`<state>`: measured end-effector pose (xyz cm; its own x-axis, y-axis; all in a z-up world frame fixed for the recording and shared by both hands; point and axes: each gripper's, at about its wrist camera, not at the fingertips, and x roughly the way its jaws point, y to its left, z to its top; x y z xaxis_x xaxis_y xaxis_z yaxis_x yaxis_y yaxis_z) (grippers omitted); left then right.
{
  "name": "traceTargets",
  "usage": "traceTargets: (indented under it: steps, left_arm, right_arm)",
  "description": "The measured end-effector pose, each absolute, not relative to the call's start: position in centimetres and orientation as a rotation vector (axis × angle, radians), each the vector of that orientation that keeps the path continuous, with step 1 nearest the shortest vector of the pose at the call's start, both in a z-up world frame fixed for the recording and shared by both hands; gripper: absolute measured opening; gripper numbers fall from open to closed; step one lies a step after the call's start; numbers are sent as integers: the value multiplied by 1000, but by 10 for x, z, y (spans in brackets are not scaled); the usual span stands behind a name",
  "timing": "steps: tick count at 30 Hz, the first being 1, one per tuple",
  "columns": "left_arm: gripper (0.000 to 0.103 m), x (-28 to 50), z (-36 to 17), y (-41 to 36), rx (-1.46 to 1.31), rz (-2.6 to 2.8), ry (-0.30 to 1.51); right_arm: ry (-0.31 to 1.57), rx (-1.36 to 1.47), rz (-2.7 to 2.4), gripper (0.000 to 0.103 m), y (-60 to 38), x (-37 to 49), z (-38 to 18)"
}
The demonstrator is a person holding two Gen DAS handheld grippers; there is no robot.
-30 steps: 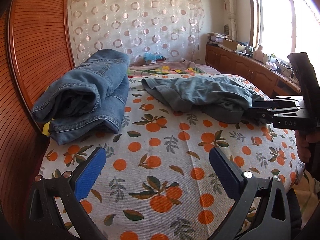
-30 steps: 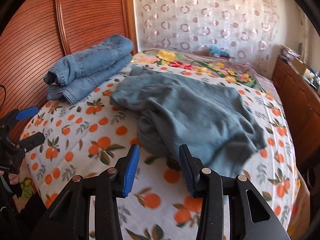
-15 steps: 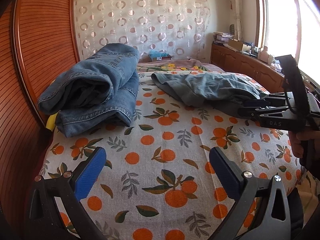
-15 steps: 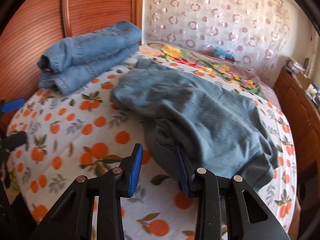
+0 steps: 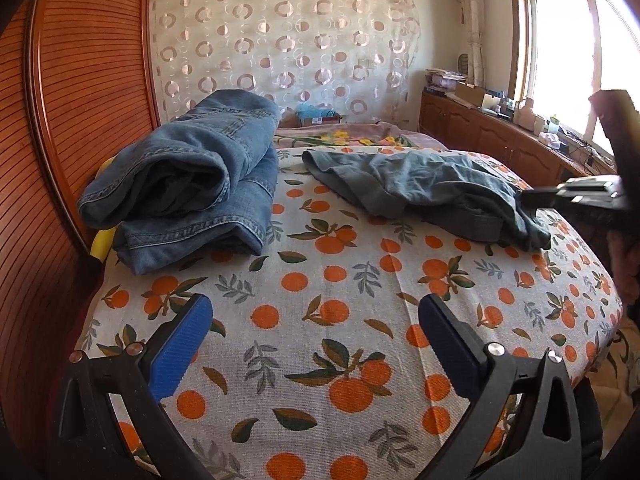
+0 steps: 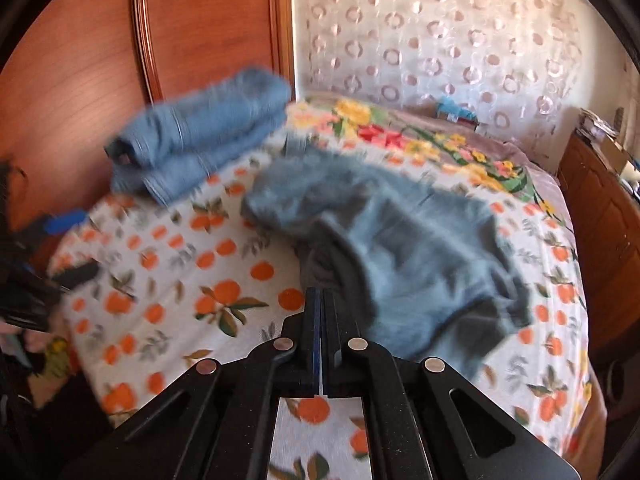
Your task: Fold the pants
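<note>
Grey-blue pants [image 5: 432, 188] lie crumpled on the orange-print bed sheet [image 5: 320, 300], right of centre; they also show in the right wrist view [image 6: 400, 240]. My right gripper [image 6: 321, 300] is shut on the near edge of the pants; it shows in the left wrist view [image 5: 528, 196] at the pants' right end. My left gripper [image 5: 316, 332] is open and empty above the bare sheet, well short of the pants.
Folded blue jeans [image 5: 192, 184] are stacked at the left by the wooden headboard [image 5: 80, 120]. A wooden cabinet [image 5: 500, 140] with clutter stands under the window at the right. A floral blanket [image 6: 420, 136] lies at the far end of the bed.
My right gripper moved forward and closed on the near edge of the grey-blue pants. The left gripper shifted slightly and stayed open.
</note>
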<state>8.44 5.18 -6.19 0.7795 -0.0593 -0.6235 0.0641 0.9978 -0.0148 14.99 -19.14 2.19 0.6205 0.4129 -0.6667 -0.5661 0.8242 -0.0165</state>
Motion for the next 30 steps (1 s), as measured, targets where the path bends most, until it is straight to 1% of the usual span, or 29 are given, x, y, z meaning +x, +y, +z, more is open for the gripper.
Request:
traceTargets:
  steps: [4,8,10,12,15,18,25,26,27,29,30]
  left_arm:
    - [103,88,-59,43,9,-87,667]
    - [103,90,-57,35,8,-104,661]
    - [103,93,-58,32,13,-111,666]
    - [103,96,-58,29,28,-117,671]
    - [103,104,-56,24,55,-144,675]
    - [101,113,-52,23,65,-156,675]
    - [101,116,-50,25,54,-156,678]
    - [101,116,-50,25,52,-154,682]
    - [101,116,-51,25,52,-153,686]
    - [101,116,-54,25,51,-155,693]
    - [101,116,-54,24,52,-154,695]
  right_arm:
    - [638,-229,534,0,-221,130,51]
    - [655,-239,546,0,-224,125,44]
    - [667,-247,567,4,-208,132,29]
    - [678,-262,583,17,-194,139,18]
    - [705,-283,620,26,-174,148,3]
    - [726,-320,623,28,-160,158,-7]
    - [740,-388,547,28,-155,186,-21]
    - [741,-398,546,32,-155,189,-22]
    - [743,-404,554,39,-154,189,-22]
    - [743,-419,565,47,-145,193,-27]
    - [745,-425,563,48,-143,195,-29]
